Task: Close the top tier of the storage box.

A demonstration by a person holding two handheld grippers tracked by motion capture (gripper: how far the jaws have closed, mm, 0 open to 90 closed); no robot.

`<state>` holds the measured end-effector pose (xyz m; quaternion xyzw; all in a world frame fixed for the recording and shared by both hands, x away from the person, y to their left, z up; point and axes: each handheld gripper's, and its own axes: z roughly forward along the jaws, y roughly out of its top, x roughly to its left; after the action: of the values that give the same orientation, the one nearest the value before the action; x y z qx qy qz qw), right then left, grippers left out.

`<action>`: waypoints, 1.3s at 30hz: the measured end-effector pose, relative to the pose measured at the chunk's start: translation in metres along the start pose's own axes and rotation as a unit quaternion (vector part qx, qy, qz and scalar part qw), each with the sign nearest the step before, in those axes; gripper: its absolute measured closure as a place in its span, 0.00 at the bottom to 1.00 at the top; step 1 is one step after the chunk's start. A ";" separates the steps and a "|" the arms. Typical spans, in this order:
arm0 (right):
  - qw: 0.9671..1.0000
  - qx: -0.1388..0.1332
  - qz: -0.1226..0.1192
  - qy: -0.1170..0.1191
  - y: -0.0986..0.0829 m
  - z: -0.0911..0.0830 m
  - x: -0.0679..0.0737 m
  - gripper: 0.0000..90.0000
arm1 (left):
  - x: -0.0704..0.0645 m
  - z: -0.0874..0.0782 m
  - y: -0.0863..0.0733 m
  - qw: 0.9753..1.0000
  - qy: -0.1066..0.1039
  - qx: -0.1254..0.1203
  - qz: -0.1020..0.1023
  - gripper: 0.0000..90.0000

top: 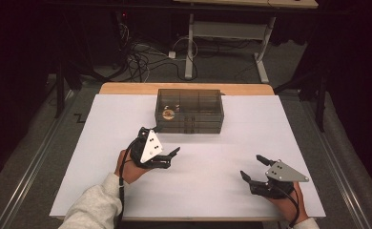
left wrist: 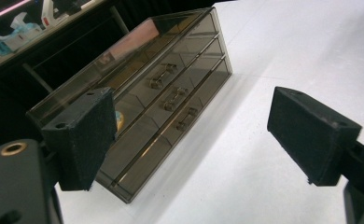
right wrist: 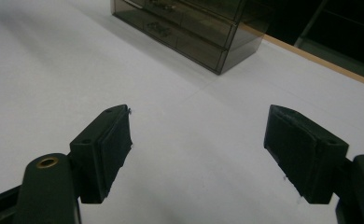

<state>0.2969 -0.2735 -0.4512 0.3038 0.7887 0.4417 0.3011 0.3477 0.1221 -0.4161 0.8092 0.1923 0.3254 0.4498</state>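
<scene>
**Both grippers spread and empty before the smoked drawer box**

Drawer box (top: 189,110): translucent, smoke-tinted plastic, three drawers stacked, one small handle on each front. Sits toward the far middle of the white table (top: 251,138), fronts facing the person. A small round orange-and-white object (top: 168,113) shows through the top at the box's left end; what it is cannot be told.

Left gripper (top: 167,153): held in the left hand (top: 132,168), near the box's front left corner, not touching it. Jaws stand wide apart, nothing between them. Its grey three-cornered plate (top: 151,145) tilts up toward the camera. In the left gripper view the box (left wrist: 143,100) lies ahead, running slantwise, the three handles lined up between the two black pads (left wrist: 84,135).

Right gripper (top: 254,168): held in the right hand (top: 286,202), low over the bare table at the near right, well apart from the box. Jaws also wide apart, empty. In the right gripper view the box's right end (right wrist: 203,25) sits far ahead, beyond plain white surface, with the table's wooden edge (right wrist: 311,57) behind it.

All three drawers look pushed in.
</scene>
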 end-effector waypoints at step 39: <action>1.000 -0.009 -0.008 0.006 0.005 -0.003 0.009 0.26 | -0.005 -0.028 -0.015 1.000 0.002 0.008 0.006 0.16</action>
<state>0.2899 -0.2662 -0.4470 0.2926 0.7887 0.4481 0.3025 0.3238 0.1440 -0.4201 0.8132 0.1911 0.3279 0.4412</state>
